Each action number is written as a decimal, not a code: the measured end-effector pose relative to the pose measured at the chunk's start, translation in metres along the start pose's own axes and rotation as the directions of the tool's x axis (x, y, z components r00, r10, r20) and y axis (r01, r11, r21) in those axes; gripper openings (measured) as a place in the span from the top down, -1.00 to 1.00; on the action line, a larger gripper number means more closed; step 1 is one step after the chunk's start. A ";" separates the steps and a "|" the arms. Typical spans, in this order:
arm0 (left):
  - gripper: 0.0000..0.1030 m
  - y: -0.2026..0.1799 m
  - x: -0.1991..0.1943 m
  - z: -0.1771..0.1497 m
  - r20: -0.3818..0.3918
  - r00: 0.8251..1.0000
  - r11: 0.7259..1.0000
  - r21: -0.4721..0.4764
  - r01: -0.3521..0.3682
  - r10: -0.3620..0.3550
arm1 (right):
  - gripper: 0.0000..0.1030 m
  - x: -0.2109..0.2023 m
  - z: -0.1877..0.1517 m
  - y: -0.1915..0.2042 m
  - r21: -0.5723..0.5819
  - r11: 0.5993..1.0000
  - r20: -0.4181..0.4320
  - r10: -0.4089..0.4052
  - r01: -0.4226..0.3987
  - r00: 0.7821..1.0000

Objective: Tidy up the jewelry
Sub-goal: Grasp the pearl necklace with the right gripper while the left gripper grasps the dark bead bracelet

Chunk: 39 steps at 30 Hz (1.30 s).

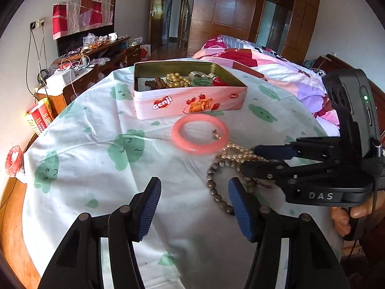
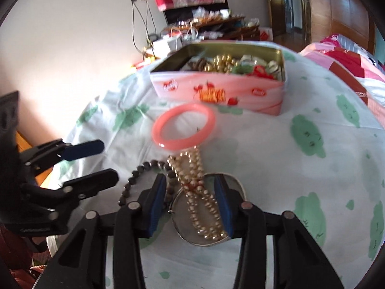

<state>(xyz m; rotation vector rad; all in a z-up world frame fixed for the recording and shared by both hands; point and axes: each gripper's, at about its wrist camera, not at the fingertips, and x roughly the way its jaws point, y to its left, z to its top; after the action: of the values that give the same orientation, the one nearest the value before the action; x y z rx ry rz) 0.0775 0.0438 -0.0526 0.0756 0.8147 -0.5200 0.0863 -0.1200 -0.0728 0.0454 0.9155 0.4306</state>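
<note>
A pink tin box (image 1: 192, 107) (image 2: 216, 91) stands open on the cloth-covered table, with gold beads, brown beads and other jewelry inside. In front of it lie a pink bangle (image 1: 199, 133) (image 2: 184, 126), a pearl necklace (image 1: 234, 153) (image 2: 199, 192), a dark bead bracelet (image 1: 214, 187) (image 2: 139, 173) and a thin silver ring bangle (image 2: 237, 187). My right gripper (image 2: 191, 197) (image 1: 247, 159) is open, its fingers on either side of the pearl necklace. My left gripper (image 1: 195, 192) (image 2: 108, 161) is open and empty, just left of the dark beads.
A white cloth with green prints (image 1: 96, 144) covers the round table. A bed with a patchwork quilt (image 1: 264, 62) lies behind to the right. A cluttered wooden cabinet (image 1: 96, 55) stands at the back left wall. A red box (image 1: 38, 118) sits off the table's left edge.
</note>
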 end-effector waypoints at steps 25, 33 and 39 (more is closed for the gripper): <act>0.11 -0.023 0.031 0.005 -0.086 0.996 0.999 0.017 -0.027 0.029 | 0.89 -0.061 0.012 -0.032 0.165 0.985 0.238 0.004 -0.044 0.971; 0.83 -0.021 0.033 0.007 -0.068 0.996 0.998 0.031 -0.063 0.065 | 0.82 -0.048 0.006 -0.040 0.194 0.978 0.194 0.034 -0.072 0.980; 0.83 -0.025 0.017 0.012 0.010 0.999 0.999 0.027 -0.036 0.036 | 0.64 -0.024 0.010 -0.026 0.149 0.988 0.112 0.028 -0.045 0.993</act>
<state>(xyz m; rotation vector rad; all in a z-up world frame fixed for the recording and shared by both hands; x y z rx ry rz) 0.0831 0.0121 -0.0529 0.1127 0.7958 -0.4975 0.0901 -0.1519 -0.0544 0.2234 0.8390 0.3883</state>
